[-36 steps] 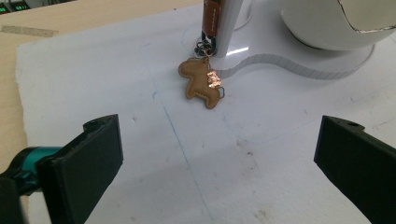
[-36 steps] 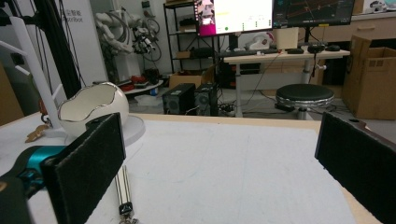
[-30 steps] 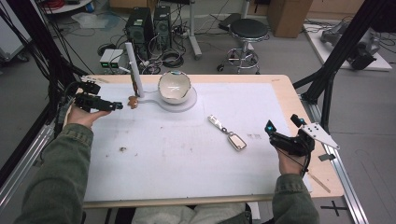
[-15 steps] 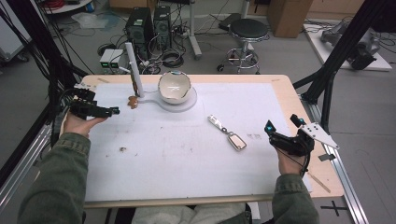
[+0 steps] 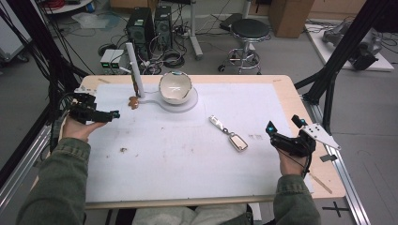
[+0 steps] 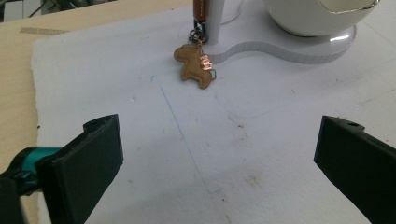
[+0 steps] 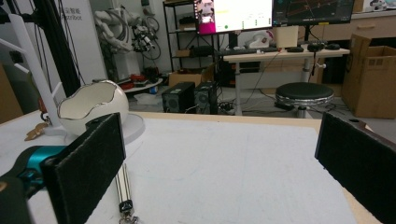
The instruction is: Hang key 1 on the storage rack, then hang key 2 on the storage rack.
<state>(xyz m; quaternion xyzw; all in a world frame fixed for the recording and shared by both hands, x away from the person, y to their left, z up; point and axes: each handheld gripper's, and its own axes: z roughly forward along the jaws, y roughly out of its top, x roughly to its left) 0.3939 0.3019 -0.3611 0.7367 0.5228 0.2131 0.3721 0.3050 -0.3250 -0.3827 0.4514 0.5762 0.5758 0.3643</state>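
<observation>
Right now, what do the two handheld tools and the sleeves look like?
Both are black. The left tool and the right tool each have flat black rectangular jaws with a teal piece at the jaw base. The right one carries a grey three-cornered plate. Both sleeves are olive green.

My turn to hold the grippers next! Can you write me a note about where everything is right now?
Left hand-held gripper: open, holding nothing, above the mat's left side, aimed at the brown horse charm.
Right hand-held gripper: open, holding nothing, above the mat's right side.
The charm hangs on the white stand, its lower end on the mat. The key fob with metal strap lies mid-mat, between the bowl and the right gripper.
Done: nothing is grasped. Left: probably grasping the charm and the fob.
</observation>
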